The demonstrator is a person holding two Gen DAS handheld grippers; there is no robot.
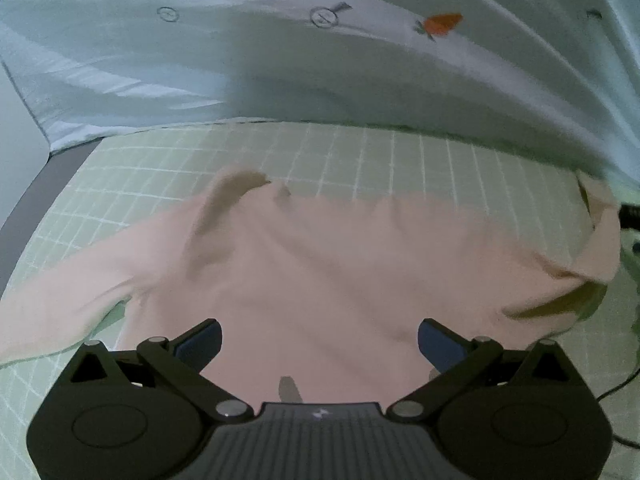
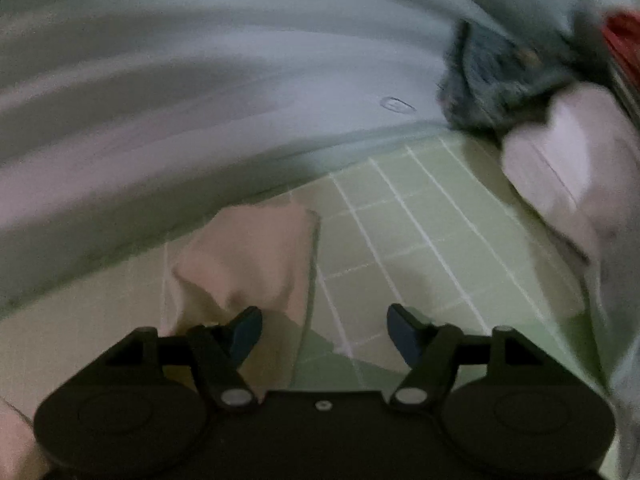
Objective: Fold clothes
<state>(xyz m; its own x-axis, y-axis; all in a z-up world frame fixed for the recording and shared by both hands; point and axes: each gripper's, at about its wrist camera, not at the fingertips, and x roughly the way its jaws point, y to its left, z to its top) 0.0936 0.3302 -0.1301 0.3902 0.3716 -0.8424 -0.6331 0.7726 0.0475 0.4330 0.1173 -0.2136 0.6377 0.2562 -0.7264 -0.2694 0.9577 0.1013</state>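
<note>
pink garment (image 1: 320,264): 1 | pale sheet printed with carrots (image 1: 280,60): 1 | carrot prints in left view: 2 | green grid mat (image 1: 360,160): 1 | dark bluish cloth (image 2: 496,80): 1 | folded pale pink cloth (image 2: 568,160): 1 | red item (image 2: 624,40), blurred: 1

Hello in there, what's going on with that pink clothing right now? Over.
Left gripper open above pink garment. Right gripper open, holding nothing, beside its corner. Garment lies rumpled on grid mat. Carrot-print cloth heaped behind, clear of it.
</note>
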